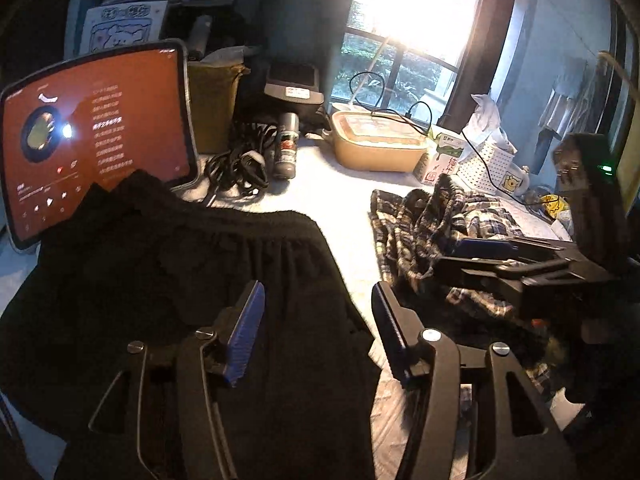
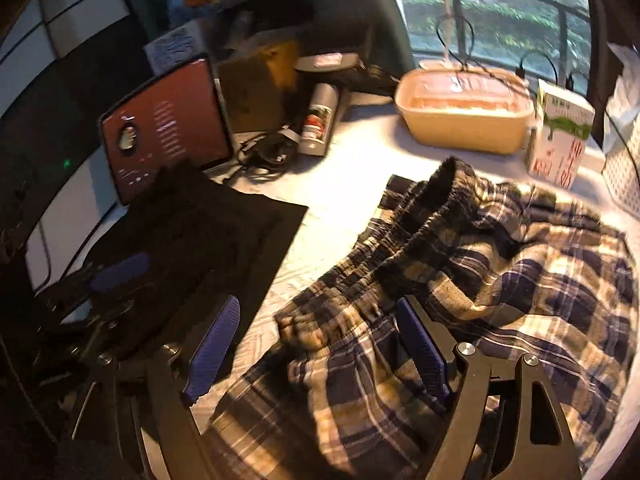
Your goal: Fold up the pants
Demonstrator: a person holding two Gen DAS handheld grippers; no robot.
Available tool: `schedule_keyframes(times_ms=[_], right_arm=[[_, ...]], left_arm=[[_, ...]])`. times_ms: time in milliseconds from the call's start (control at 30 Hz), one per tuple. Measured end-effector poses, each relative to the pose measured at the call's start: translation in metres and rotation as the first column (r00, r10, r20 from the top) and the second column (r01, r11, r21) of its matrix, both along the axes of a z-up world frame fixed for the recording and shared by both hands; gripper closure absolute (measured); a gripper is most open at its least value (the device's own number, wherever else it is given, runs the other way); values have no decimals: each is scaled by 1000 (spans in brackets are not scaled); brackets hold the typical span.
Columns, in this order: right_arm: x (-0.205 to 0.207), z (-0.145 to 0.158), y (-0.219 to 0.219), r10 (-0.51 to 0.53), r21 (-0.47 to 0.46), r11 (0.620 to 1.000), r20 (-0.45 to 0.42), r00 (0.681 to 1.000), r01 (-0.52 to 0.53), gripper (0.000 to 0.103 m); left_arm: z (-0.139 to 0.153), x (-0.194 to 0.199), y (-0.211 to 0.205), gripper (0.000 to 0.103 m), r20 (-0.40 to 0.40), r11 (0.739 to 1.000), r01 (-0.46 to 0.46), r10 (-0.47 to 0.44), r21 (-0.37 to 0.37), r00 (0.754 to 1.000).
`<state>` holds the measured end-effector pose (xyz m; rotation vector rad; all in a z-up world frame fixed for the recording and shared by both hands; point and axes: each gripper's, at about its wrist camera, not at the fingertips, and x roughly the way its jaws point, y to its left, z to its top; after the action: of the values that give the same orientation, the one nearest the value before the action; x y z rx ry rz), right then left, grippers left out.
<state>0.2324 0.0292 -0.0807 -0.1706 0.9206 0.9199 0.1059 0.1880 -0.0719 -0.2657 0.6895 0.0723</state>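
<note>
Black pants (image 1: 180,272) lie flattened on the white tabletop (image 1: 344,208), waistband towards the tablet. My left gripper (image 1: 316,328) hovers over their right edge, jaws apart, blue pads (image 1: 246,332) pressing on nothing. Crumpled plaid pants (image 2: 500,280) lie to the right, elastic waistband bunched up towards the window. My right gripper (image 2: 320,340) stands wide open just above their near left part, with cloth below the fingers but not pinched. The right gripper (image 1: 448,258) also shows over the plaid pants (image 1: 420,232) in the left wrist view. The left gripper (image 2: 116,288) appears over the black pants (image 2: 208,240) in the right wrist view.
A tablet (image 1: 100,140) with a red screen stands behind the black pants. Along the back are tangled cables (image 1: 240,164), a spray can (image 1: 286,146), a tan lidded container (image 1: 376,144), a milk carton (image 1: 436,156) and a white perforated basket (image 1: 488,164). A window lies behind.
</note>
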Motion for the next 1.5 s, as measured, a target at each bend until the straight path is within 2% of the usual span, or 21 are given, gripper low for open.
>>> schedule_keyframes(times_ms=[133,267,367,467,500,533,567,667,833,867,967,1067,1133,1200,1333,1433,1500], right_arm=[[2,18,-29,-30,53,998,8,1000,29,21],[15,29,-77,-138,70,988,55,989,134,21],[26,29,-118,-239,66,970,79,968,234,21],[34,20,-155,-318,56,948,66,946,315,21],[34,15,-164,-334,51,942,64,940,331,21],[34,12,-171,-341,47,940,60,938,339,21],[33,6,-175,-345,41,938,56,937,343,21],[24,-14,-178,-322,-7,947,48,946,322,21],[-2,-48,-164,-209,-174,958,108,972,226,22],[-7,-49,-165,-186,-186,960,143,972,211,22],[-10,-47,-177,-161,-205,961,134,978,187,22],[-10,-46,-189,-152,-214,961,122,981,176,21],[-9,-44,-199,-157,-202,964,93,983,173,21],[-7,-35,-207,-168,-174,968,88,982,182,21],[10,-10,-220,-233,-91,965,132,963,246,21],[31,2,-221,-271,-39,959,158,950,280,21],[48,3,-216,-290,-17,955,160,943,297,21]], left_arm=[[10,14,-17,47,18,998,49,-49,30,999],[11,40,-44,47,17,989,148,-148,21,989],[1,68,-65,47,-20,976,217,-217,14,976],[-17,95,-78,47,-92,967,253,-251,9,964],[-25,104,-79,51,-122,967,254,-252,1,960],[-29,107,-80,59,-139,969,245,-242,5,960],[-34,110,-80,76,-161,971,240,-234,15,959],[-39,106,-79,76,-196,974,225,-215,29,957],[-39,88,-81,77,-231,983,174,-159,49,960],[-38,84,-81,77,-236,985,168,-151,50,960],[-35,75,-80,74,-254,989,144,-132,32,958],[-25,68,-80,71,-249,987,162,-151,24,957],[-13,68,-84,68,-241,983,169,-146,76,960],[1,69,-84,68,-200,978,179,-155,109,967],[25,87,-80,68,-113,969,216,-203,122,973],[20,115,-85,67,-121,951,276,-260,140,958],[7,136,-91,67,-168,937,307,-280,165,945]])
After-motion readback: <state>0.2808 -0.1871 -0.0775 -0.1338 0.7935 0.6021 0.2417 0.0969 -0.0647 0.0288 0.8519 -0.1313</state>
